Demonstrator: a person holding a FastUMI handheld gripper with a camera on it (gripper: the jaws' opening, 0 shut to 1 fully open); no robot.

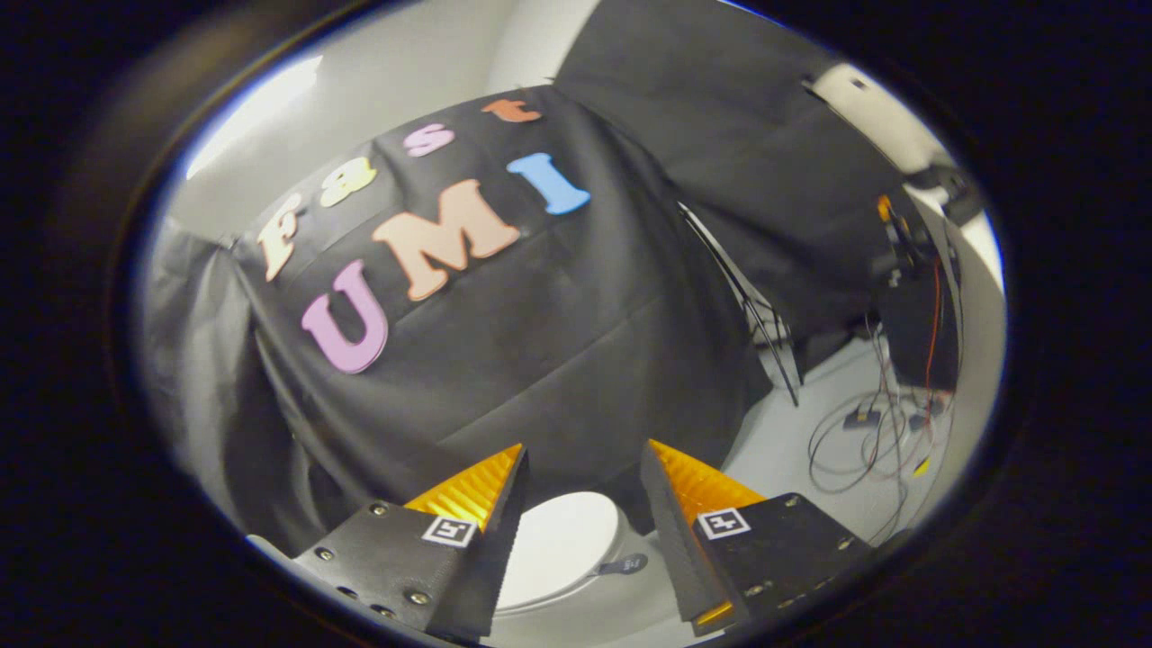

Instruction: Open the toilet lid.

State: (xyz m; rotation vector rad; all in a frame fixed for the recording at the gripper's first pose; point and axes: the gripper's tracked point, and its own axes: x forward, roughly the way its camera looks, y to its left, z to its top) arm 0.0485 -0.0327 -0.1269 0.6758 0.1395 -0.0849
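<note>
While spread wide, gripper (583, 468) empty above closed toilet lid (558, 544).

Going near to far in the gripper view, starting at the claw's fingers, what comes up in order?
Open claw, holding nothing → white toilet lid, down, seen between the fingers → black cloth wall behind it. Off to the side on the floor, a tangle of cables.
</note>
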